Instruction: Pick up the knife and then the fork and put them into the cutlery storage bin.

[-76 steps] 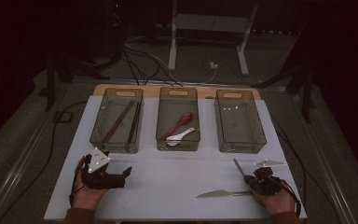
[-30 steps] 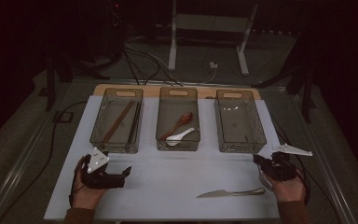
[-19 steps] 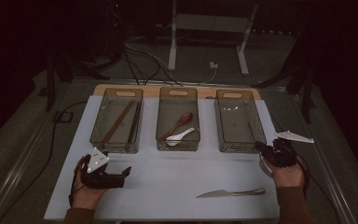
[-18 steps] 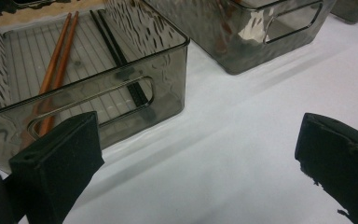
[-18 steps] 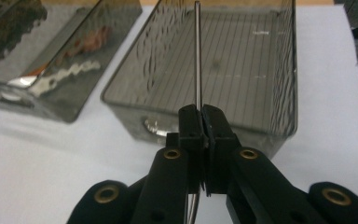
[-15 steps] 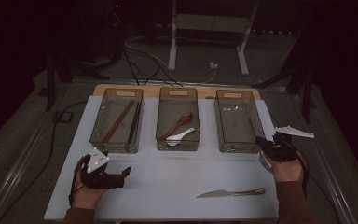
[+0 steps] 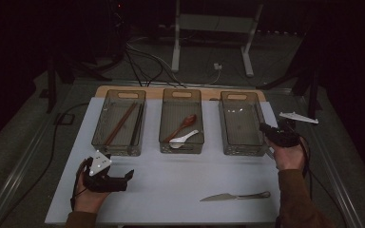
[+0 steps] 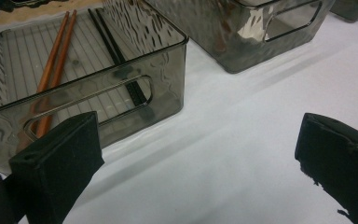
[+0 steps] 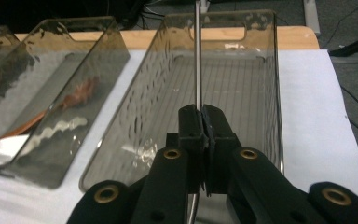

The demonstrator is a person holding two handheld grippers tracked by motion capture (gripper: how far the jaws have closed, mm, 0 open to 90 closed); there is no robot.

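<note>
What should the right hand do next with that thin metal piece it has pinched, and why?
Probably ease it forward over the right bin and lower it in. The right gripper has its jaws shut on a thin metal utensil that already points along that empty bin. The other bins hold chopsticks and spoons, so this one looks meant for metal cutlery.
</note>
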